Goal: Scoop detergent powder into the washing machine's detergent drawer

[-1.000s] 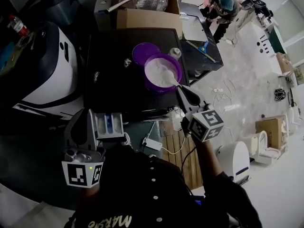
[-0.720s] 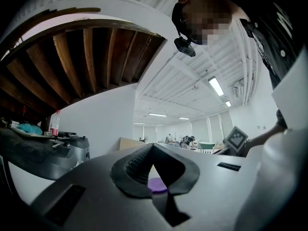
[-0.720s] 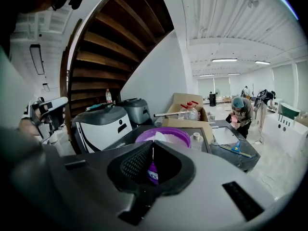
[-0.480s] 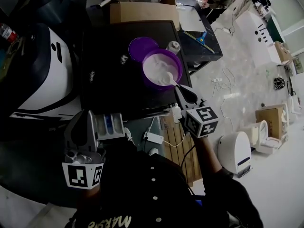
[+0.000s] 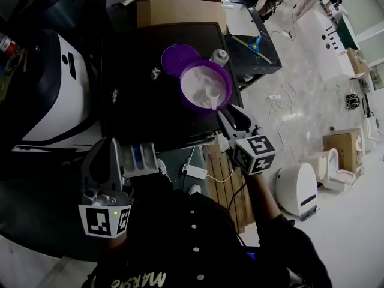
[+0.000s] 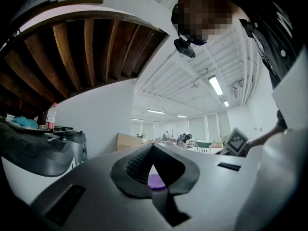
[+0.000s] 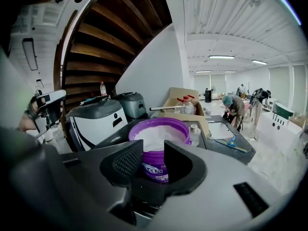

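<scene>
A purple tub (image 5: 204, 86) of white detergent powder stands on the black table (image 5: 138, 113), with its purple lid (image 5: 177, 57) lying behind it. A white scoop (image 5: 212, 96) rests in the powder, handle toward me. My right gripper (image 5: 226, 113) sits just short of the tub's near rim. Its jaws are opening and nothing is between them. In the right gripper view the tub (image 7: 160, 137) shows through the gap of that gripper (image 7: 153, 148). The left gripper (image 5: 109, 152) is shut and empty, beside the pulled-out detergent drawer (image 5: 139, 158). Its jaws (image 6: 153, 147) meet at the tips.
A white and black washing machine (image 5: 57, 95) stands left of the table. Spilled powder (image 5: 156, 72) dots the tabletop. A small white bottle (image 5: 220, 57) sits right of the lid, a cardboard box (image 5: 180, 11) behind. A power strip (image 5: 193, 173) and cables lie on the floor.
The right gripper has let go of the scoop and drawn back slightly toward me. The scoop now lies in the powder. The left gripper has stayed put.
</scene>
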The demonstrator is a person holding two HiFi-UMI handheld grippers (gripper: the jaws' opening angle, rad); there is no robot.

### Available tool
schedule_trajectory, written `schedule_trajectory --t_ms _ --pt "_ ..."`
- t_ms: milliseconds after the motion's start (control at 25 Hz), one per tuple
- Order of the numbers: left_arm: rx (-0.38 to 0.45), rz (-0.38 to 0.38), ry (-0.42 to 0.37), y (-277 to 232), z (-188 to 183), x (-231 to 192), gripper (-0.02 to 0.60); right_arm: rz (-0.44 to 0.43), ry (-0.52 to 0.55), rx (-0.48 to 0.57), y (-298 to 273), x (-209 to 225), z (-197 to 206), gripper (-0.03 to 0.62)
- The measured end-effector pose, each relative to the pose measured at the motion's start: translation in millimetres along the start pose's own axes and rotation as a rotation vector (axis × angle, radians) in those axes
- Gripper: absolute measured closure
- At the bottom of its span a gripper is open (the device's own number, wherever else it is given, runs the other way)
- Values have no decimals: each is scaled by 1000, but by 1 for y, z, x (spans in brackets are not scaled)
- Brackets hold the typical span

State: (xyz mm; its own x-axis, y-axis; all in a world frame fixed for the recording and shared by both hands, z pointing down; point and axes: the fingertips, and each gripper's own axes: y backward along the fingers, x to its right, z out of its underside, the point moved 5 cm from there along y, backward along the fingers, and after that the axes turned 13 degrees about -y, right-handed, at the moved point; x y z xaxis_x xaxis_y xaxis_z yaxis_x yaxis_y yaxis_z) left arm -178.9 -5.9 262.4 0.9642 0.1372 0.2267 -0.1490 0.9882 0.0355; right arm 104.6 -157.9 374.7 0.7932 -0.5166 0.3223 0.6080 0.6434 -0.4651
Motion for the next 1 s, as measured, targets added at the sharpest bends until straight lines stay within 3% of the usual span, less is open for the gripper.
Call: schedule_trajectory --t_ms 200,280,360,840,1000 --pt "12 1 -4 -2 -4 4 566 -7 -19 76 8 -2 -11 452" --pt "17 0 -7 -1 -7 6 566 -26 -27 171 19 -6 -22 526" --pt "24 -1 -10 -1 -11 7 566 -60 -33 261 35 -12 -30 549" --pt "106 -4 -51 -5 -45 16 566 -71 -6 506 113 -30 -83 565" --pt "115 -21 -64 -2 -53 14 566 -149 -9 596 134 -48 -107 565"
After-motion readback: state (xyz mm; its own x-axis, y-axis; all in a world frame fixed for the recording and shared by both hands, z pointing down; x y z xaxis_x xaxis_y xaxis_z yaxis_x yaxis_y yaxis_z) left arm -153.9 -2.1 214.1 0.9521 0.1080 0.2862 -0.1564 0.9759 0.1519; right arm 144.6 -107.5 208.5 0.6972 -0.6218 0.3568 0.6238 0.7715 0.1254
